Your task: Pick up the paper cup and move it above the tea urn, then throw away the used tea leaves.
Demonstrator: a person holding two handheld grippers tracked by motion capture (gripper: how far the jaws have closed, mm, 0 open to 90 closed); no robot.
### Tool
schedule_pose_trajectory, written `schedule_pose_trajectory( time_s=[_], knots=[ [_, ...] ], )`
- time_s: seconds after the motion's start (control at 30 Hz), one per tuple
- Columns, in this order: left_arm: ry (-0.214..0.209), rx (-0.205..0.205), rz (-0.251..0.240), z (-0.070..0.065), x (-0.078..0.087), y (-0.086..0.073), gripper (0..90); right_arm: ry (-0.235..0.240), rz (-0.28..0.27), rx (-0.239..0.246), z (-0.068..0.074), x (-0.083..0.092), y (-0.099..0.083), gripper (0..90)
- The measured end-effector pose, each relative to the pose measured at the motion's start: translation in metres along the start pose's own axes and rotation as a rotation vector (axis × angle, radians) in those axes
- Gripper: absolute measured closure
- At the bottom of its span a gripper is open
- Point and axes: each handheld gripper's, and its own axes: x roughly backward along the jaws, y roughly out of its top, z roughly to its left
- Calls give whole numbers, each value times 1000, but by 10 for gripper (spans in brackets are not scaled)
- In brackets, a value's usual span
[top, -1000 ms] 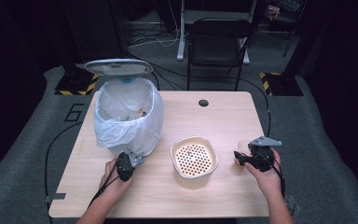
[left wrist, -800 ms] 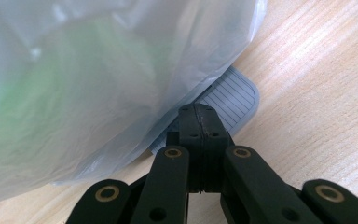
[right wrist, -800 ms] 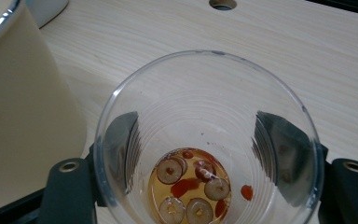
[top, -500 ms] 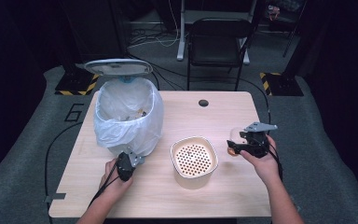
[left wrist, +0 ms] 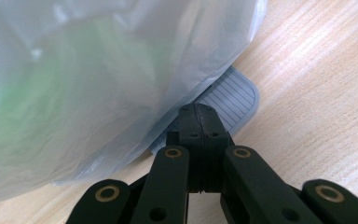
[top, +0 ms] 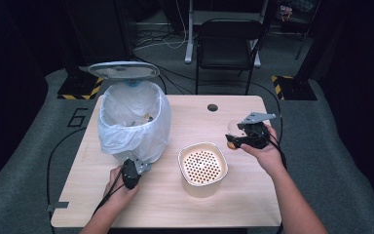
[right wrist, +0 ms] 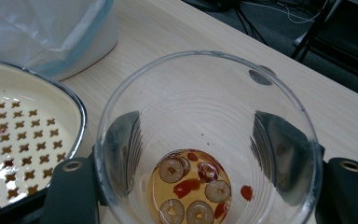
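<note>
Right gripper point(top: 237, 138) pinching clear plastic cup point(right wrist: 205, 140) of amber liquid; left gripper point(left wrist: 199, 122) pressed together on grey ribbed pedal point(left wrist: 230, 99).

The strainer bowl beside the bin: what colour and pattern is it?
Cream strainer bowl, its flat insert pierced by a regular grid of small cross-shaped holes; clearest in the right gripper view.

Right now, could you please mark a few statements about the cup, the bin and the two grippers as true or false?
1. The right gripper holds a clear cup with fruit slices in liquid. True.
2. The left gripper has its jaws wide open. False: they are shut, tips at the bin's pedal.
3. The bin lid is closed. False: it stands open, the bag-lined inside exposed.
4. The perforated strainer bowl sits between the two hands. True.
5. The cup stands on the table. False: it is lifted above it.
</note>
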Motion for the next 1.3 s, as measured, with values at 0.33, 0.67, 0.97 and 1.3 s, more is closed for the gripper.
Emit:
schedule_pose_trajectory(
  time_s=[0.33, 0.67, 0.97, 1.3],
  knots=[
    [2, 0, -2, 0, 0, 0, 900, 29, -32, 54, 3, -9, 21, 328],
    [5, -3, 4, -1, 0, 0, 900, 30, -144, 178, 12, -15, 31, 329],
    [5, -3, 1, 0, 0, 0, 900, 32, -195, 280, 17, -10, 35, 337],
    [9, -4, -1, -1, 0, 0, 900, -13, -235, 576, 48, -4, 33, 344]
  ],
)
